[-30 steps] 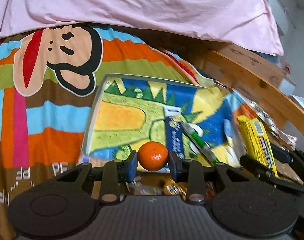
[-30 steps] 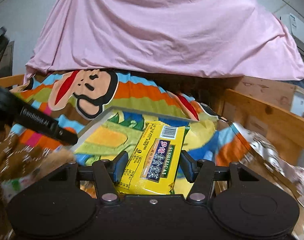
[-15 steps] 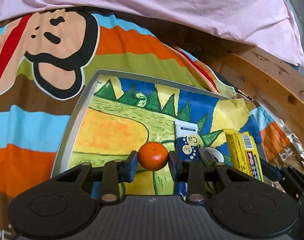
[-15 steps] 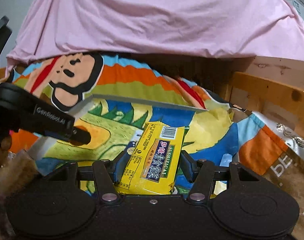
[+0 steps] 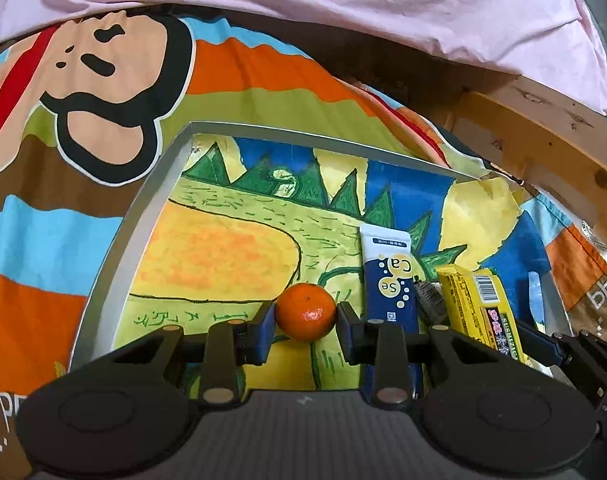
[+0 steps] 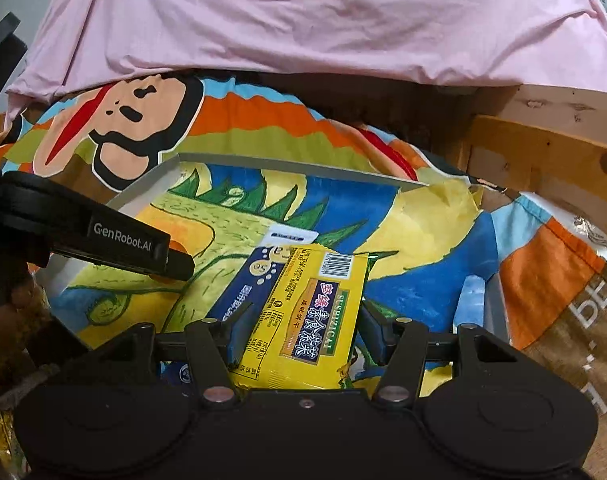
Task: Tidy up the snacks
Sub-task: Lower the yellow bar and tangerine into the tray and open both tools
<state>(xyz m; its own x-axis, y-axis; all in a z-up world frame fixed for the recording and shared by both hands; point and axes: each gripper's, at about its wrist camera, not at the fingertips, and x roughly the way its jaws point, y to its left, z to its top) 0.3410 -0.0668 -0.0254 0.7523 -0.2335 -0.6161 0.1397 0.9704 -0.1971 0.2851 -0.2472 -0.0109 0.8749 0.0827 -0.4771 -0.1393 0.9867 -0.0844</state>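
Observation:
My left gripper (image 5: pixel 306 322) is shut on a small orange mandarin (image 5: pixel 306 317), held low over the colourful tray (image 5: pixel 115 256). To its right a blue and white sachet (image 5: pixel 387 280) lies flat in the tray. My right gripper (image 6: pixel 301 328) is shut on a yellow snack packet (image 6: pixel 309 316), which hangs over the sachet (image 6: pixel 243 284). From the left wrist the same packet (image 5: pixel 483 308) shows at the right. In the right wrist view the left gripper (image 6: pixel 103 240) reaches in from the left, hiding most of the mandarin.
The tray (image 6: pixel 303 170) rests on a striped cartoon-monkey blanket (image 5: pixel 103 80). A pink sheet (image 6: pixel 303 20) is heaped behind it. A wooden bed frame (image 5: pixel 543 148) runs along the right. More wrapped snacks (image 6: pixel 3 440) lie at the lower left by my left hand.
Both grippers moved forward and down over the tray, the mandarin and the yellow packet still gripped. The tray now looks larger and closer, and the sachet sits directly by the packet.

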